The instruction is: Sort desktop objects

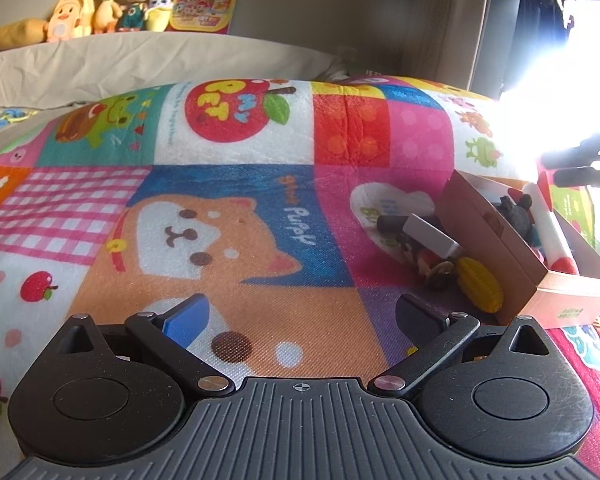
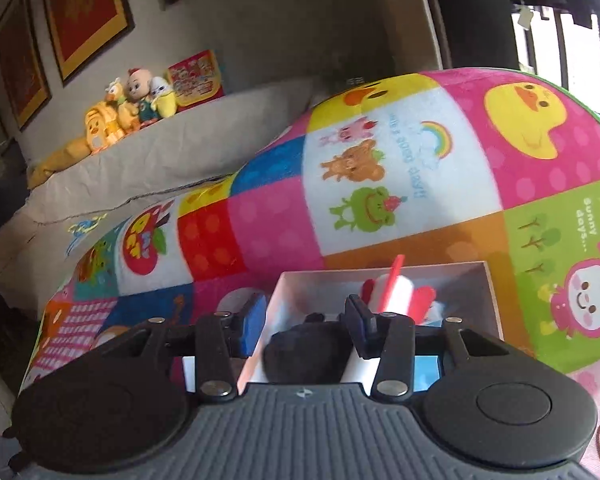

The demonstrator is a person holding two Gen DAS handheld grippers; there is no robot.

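Note:
An open cardboard box (image 1: 496, 232) stands at the right of the colourful play mat (image 1: 228, 184). In it lie a black plush toy (image 1: 516, 210) and a white-and-red tube (image 1: 552, 236). Beside its near wall sit a grey block (image 1: 432, 236), a black cylinder (image 1: 390, 222), a small figure (image 1: 428, 264) and a yellow corn toy (image 1: 480, 286). My left gripper (image 1: 302, 316) hovers open over the mat with nothing between its fingers. My right gripper (image 2: 306, 320) hangs over the box (image 2: 452, 280), jaws partly apart and straddling its left wall. The black plush (image 2: 304, 346) lies below them, clear of the left pad.
A beige cushion (image 1: 140, 64) borders the mat's far side, with several plush toys (image 1: 112, 4) and a picture book (image 1: 202, 8) on top. Bright window glare fills the right. Framed pictures (image 2: 84, 12) hang on the wall.

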